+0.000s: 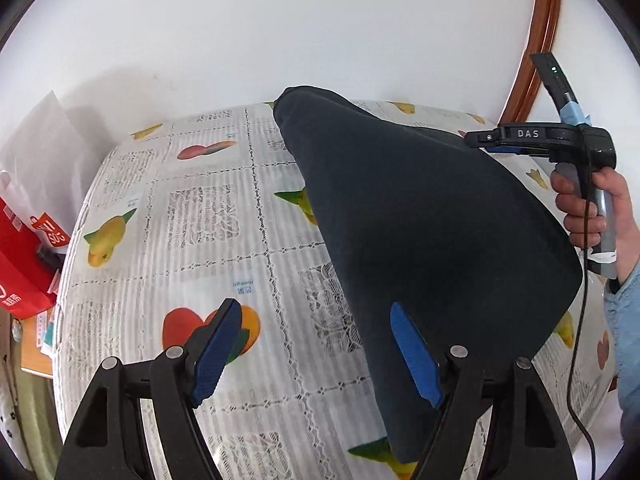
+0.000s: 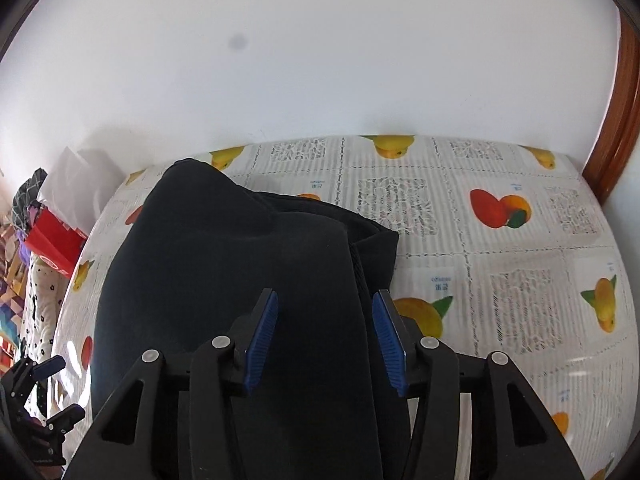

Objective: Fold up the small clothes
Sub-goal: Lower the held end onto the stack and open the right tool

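A red box (image 1: 24, 256) is sitting far off to the left of the left gripper (image 1: 316, 344), whose jaws are standing wide over the fruit-print tablecloth (image 1: 208, 216), gripping nothing. The dark garment (image 1: 420, 216) is lying folded on the table, just under and beyond its right pad. Further right, the right gripper (image 2: 324, 336) is hovering over the garment's near edge, jaws partly apart, pads not pressing the cloth.

I count one dark garment (image 1: 420, 220) on one table (image 1: 208, 216). I have two grippers and one red box (image 1: 20, 264) nearby.
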